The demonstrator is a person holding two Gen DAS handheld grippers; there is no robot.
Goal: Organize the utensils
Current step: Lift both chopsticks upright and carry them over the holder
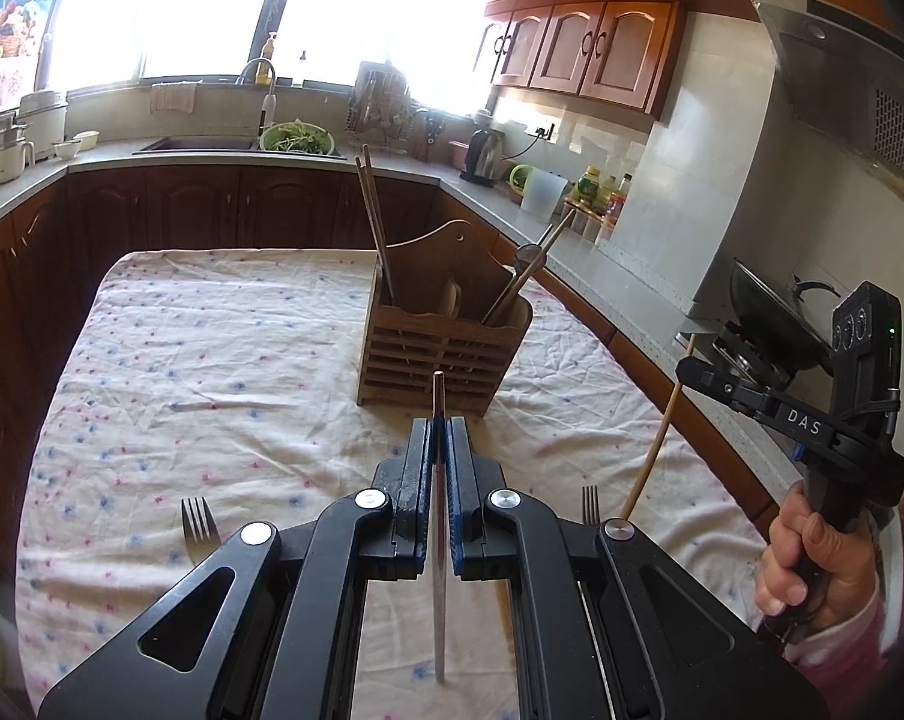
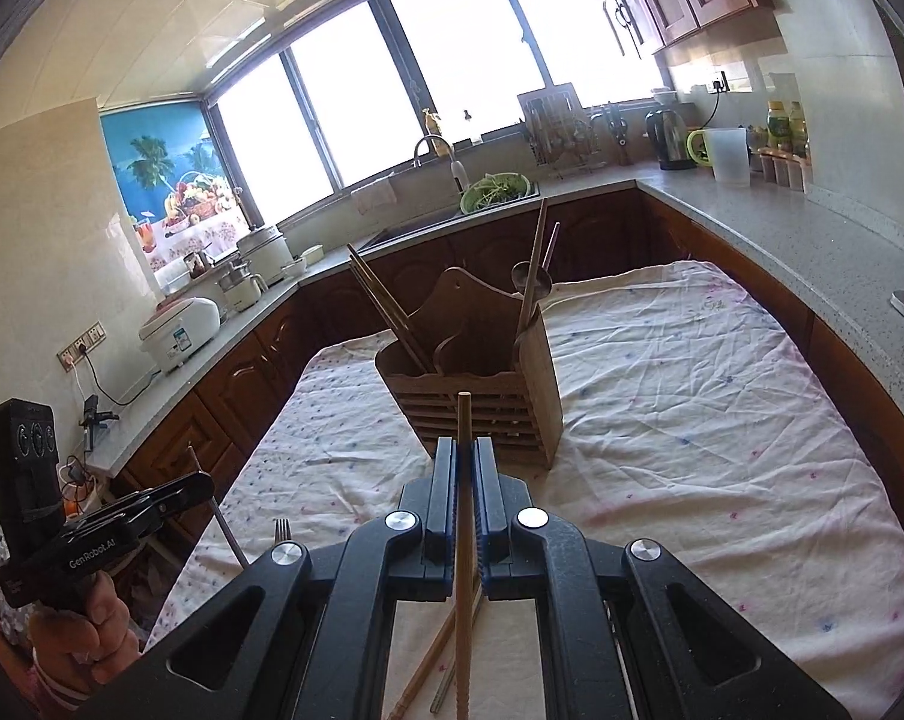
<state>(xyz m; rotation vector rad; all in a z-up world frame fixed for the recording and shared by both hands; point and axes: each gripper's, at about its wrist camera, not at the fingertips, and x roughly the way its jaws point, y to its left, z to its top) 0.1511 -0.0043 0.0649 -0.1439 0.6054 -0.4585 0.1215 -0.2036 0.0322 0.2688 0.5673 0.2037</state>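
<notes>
A slatted wooden utensil holder (image 1: 446,336) (image 2: 482,384) stands on the flowered tablecloth, with chopsticks in its left compartment and a spoon and sticks in its right. My left gripper (image 1: 440,426) is shut on a metal chopstick (image 1: 439,396) held above the cloth and pointing at the holder. My right gripper (image 2: 464,444) is shut on a wooden chopstick (image 2: 464,420), also aimed at the holder. Each gripper shows in the other's view: the right gripper (image 1: 686,366) with its wooden stick (image 1: 656,438), the left gripper (image 2: 206,483) with its metal stick (image 2: 227,528).
Two forks (image 1: 198,519) (image 1: 590,504) lie on the cloth near the front edge; one fork (image 2: 282,531) shows in the right wrist view. Loose chopsticks (image 2: 428,660) lie under the right gripper. Kitchen counters (image 2: 752,210) with a sink, kettle and stove ring the table.
</notes>
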